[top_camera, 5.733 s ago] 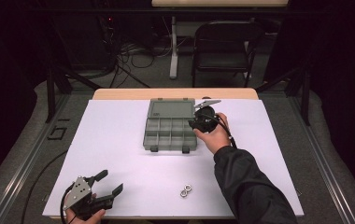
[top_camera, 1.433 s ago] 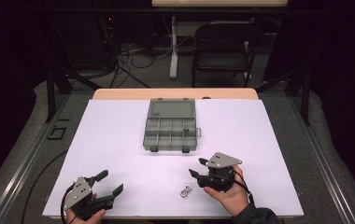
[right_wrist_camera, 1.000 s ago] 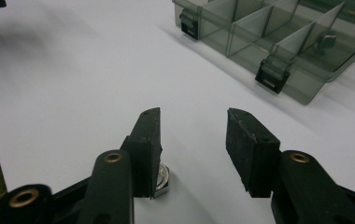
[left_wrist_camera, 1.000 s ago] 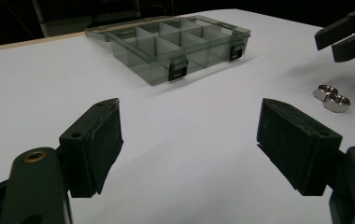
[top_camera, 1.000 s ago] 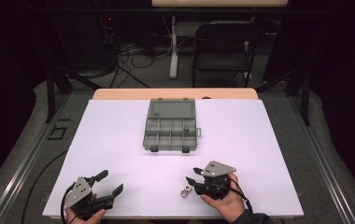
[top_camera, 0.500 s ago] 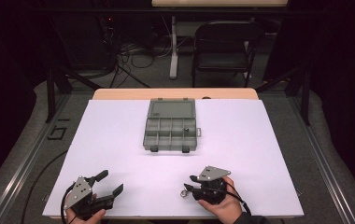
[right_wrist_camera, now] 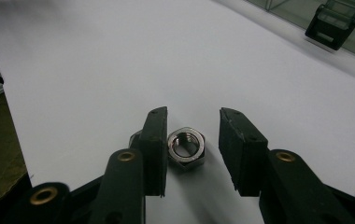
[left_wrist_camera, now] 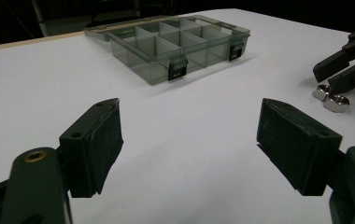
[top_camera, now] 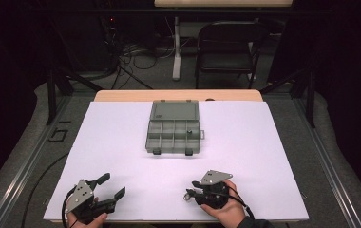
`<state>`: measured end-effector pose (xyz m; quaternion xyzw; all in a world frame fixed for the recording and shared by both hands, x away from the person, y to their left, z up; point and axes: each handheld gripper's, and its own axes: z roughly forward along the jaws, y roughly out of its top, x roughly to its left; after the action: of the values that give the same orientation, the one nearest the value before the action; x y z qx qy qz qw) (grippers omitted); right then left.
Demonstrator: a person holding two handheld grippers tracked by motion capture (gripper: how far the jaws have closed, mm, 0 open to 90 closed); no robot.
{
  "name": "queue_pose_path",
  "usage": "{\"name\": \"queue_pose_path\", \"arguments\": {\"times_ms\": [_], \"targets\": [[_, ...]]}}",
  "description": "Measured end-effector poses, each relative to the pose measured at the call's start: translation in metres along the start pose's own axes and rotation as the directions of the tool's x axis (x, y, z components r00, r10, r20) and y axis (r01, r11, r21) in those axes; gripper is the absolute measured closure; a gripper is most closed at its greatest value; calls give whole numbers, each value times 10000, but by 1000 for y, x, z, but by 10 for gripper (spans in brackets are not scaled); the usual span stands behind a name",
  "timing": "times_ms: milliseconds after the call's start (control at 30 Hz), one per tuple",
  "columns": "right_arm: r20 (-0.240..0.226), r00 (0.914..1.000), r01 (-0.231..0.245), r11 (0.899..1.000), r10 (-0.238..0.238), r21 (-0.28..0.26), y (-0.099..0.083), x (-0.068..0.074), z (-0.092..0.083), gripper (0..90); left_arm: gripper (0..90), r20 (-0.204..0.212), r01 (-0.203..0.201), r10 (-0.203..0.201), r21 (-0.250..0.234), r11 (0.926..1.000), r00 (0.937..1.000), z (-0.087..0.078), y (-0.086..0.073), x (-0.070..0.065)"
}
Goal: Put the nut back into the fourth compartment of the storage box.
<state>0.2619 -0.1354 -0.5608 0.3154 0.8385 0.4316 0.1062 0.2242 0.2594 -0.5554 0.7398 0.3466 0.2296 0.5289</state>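
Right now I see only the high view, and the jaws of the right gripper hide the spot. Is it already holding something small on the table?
Observer: Not yet. In the right gripper view, a hex nut lies between the jaws of the right gripper. The jaws have just been closing, but one pad stands apart from the nut.
Operator: Is that the only nut there?
Observer: No. A second nut lies right beside it, and in the right gripper view one jaw partly hides it.
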Motion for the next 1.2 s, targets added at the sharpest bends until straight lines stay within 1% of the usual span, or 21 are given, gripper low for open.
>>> {"name": "queue_pose_path", "arguments": {"times_ms": [133,200,233,267,400,467,1033,1200], "targets": [[15,10000,21,10000,-21,24,0,0,0,656,223,-24,-37,37,13,10000,10000,0,0,0],[198,9997,135,9998,-138,147,-1,1,1,666,224,-22,-33,33,-2,10000,10000,0,0,0],[199,9997,155,9995,-160,260,-1,0,1,667,224,-24,-31,31,-3,10000,10000,0,0,0],[197,9998,84,9996,-89,262,-1,0,2,668,224,-18,-33,33,9,10000,10000,0,0,0],[244,9997,42,9997,-48,242,-2,0,4,675,224,-21,-32,32,5,10000,10000,0,0,0],[207,9998,30,9993,-38,373,-2,-1,4,681,223,-16,-36,36,11,10000,10000,0,0,0],[233,9997,-15,9994,7,356,-2,-1,7,697,224,-9,-32,32,23,10000,10000,0,0,0],[192,9998,86,9994,-93,329,-2,-1,6,700,223,-8,-42,42,26,10000,10000,0,0,0]]}}
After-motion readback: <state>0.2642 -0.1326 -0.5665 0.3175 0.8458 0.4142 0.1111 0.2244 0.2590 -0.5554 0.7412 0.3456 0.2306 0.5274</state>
